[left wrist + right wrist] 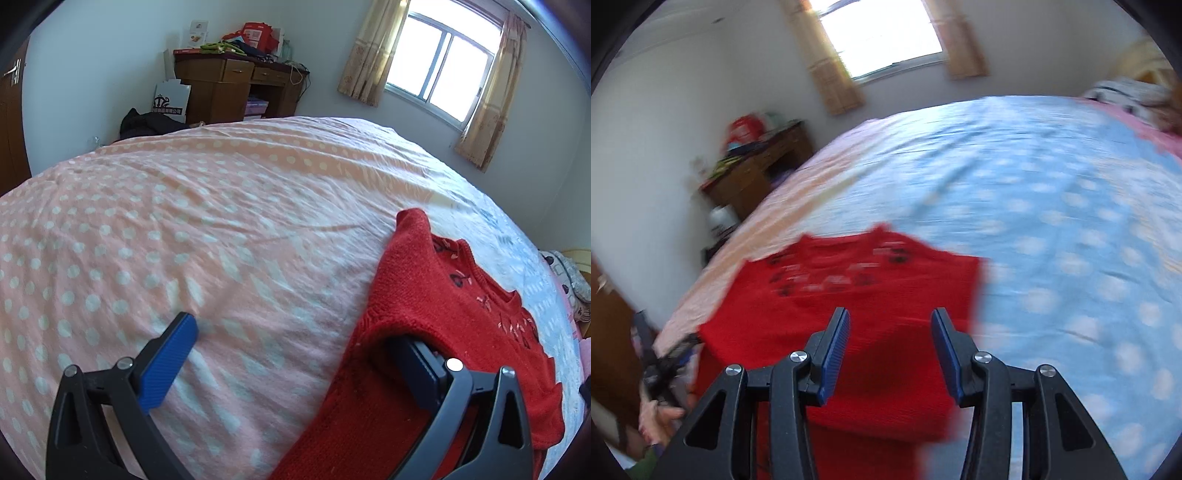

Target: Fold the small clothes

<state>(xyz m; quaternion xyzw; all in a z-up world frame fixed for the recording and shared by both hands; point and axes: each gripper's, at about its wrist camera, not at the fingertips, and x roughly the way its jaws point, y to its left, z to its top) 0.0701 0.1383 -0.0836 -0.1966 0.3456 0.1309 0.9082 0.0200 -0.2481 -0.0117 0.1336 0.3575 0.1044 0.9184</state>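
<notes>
A small red knitted sweater (439,314) with a dark and pink pattern near the neck lies flat on the bed. My left gripper (295,343) is open at the sweater's left edge. Its right finger (421,369) is tucked under the red knit; its left finger (170,362) rests over the bare sheet. In the blurred right wrist view the sweater (849,295) lies straight ahead. My right gripper (890,350) is open just above the sweater's near part, holding nothing.
The bed sheet (184,240) is pink with white dots on one side and light blue (1052,221) on the other. A wooden desk (236,85) with clutter stands by the far wall, a curtained window (439,66) beside it. Pillows (1126,96) lie at the bed's head.
</notes>
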